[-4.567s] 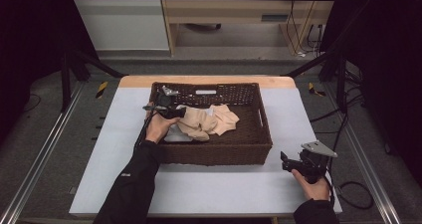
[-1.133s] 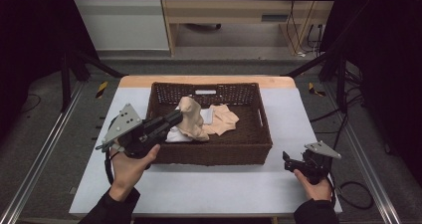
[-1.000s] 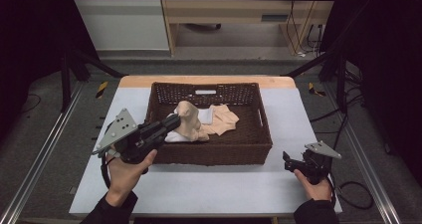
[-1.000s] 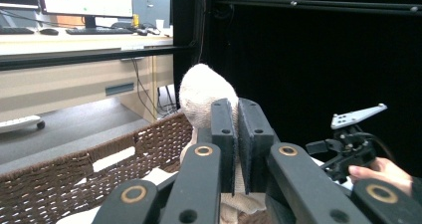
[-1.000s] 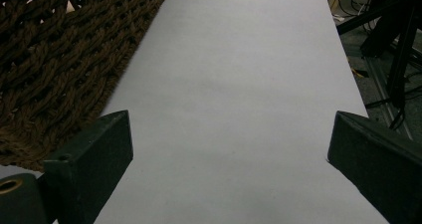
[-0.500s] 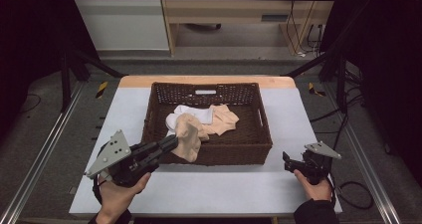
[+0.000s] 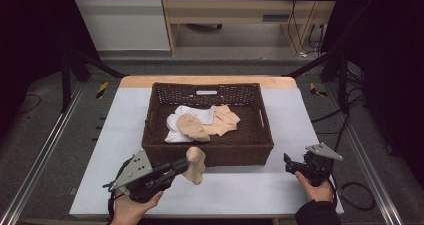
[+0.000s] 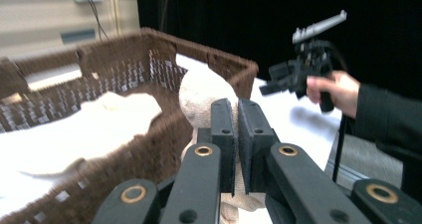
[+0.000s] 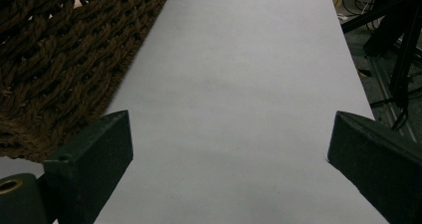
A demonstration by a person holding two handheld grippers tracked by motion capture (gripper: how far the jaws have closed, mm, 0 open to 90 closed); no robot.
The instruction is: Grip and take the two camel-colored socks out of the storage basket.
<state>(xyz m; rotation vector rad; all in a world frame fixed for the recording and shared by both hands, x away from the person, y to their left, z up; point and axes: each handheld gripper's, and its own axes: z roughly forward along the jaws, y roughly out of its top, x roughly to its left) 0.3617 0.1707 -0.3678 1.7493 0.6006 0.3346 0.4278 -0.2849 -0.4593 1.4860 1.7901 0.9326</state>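
Beige sock pinched in left tongs

beige sock lifted out of basket, left tool withdrawn

The worktop is a pale grey-white sheet with a strip of bare wood along its 12 o'clock edge. A dark woven basket stands directly on it, at the middle and toward 12 o'clock, its far wall near the wood strip. The surface at 9 o'clock and 3 o'clock of the basket is bare, as is the band at 6 o'clock in front of it. In the right gripper view the basket's wall meets the sheet at the left.
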